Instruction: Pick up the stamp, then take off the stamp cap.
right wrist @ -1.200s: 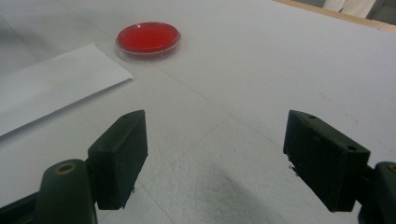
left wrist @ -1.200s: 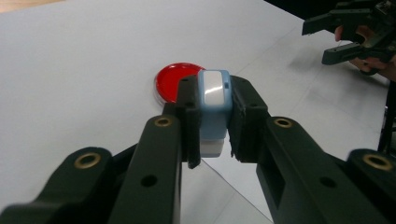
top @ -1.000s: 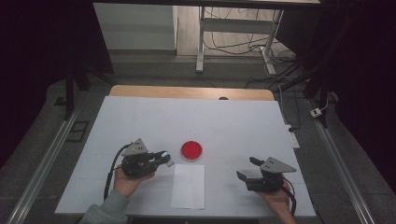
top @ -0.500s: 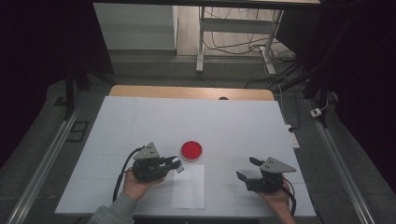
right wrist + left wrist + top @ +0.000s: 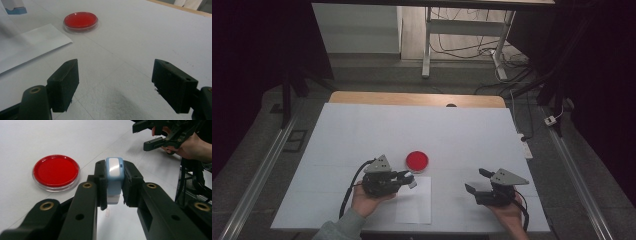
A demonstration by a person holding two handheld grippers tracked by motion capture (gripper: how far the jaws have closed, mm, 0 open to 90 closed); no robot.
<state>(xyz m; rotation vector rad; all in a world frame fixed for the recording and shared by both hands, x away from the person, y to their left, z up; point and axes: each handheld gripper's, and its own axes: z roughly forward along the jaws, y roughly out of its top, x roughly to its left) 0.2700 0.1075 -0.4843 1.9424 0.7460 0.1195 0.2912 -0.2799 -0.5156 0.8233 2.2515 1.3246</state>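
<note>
High view: left gripper [image 5: 404, 178] clamps a blue block [image 5: 114, 179] at the dish's [image 5: 417, 160] 7 o'clock, unplaced; right gripper [image 5: 477, 181] wide, idle.

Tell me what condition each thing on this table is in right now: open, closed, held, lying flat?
Left gripper: jaws shut on a small blue and white block, held over the paper.
Blue and white block: clamped between the left jaws, off the table.
Right gripper: jaws open, nothing between them.
Red dish: lying flat on the table, lid on, untouched.
Paper sheet: lying flat near the table's front edge.
</note>
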